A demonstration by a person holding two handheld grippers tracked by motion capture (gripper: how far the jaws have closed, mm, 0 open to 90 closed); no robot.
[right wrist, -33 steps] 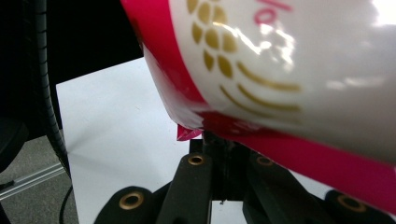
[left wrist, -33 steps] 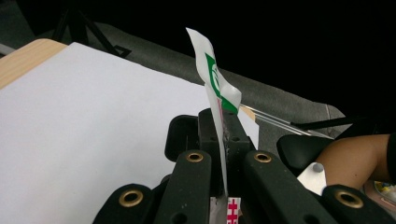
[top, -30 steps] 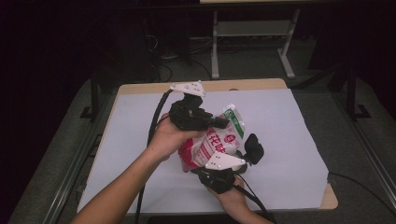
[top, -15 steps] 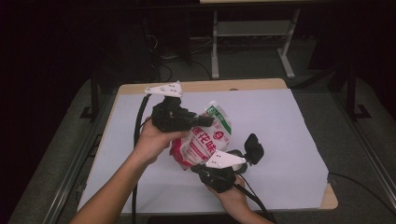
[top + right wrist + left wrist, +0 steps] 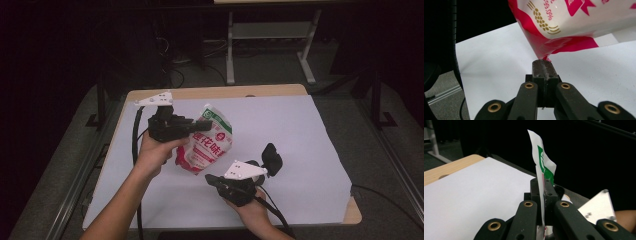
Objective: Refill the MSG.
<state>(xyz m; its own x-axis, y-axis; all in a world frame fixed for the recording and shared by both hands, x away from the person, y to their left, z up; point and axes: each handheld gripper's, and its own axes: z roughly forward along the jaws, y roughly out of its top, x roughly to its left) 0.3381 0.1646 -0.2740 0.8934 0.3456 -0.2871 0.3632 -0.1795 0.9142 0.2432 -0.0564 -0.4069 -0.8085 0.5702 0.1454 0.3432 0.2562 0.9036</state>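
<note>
A white and pink stand-up pouch (image 5: 207, 145) with a green top band hangs tilted above the white tabletop. My left gripper (image 5: 200, 125) is shut on its flat top edge; in the left gripper view the pouch (image 5: 544, 162) rises edge-on from between the jaws of that gripper (image 5: 543, 195). My right gripper (image 5: 209, 178) points left at the pouch's lower end. In the right gripper view the pouch's (image 5: 579, 22) pink bottom corner comes down right at the seam of the shut jaws of that gripper (image 5: 545, 65), seemingly pinched there.
A white sheet covers the wooden table (image 5: 310, 130), bare to the right and at the front. The wooden rim (image 5: 220, 92) shows along the far edge. A metal shelf frame (image 5: 270, 32) stands on the dark floor behind. Cables trail from both grippers.
My left gripper has swung the pouch's top to the left and slightly down. The pouch's lower end and my right gripper have stayed almost where they were.
</note>
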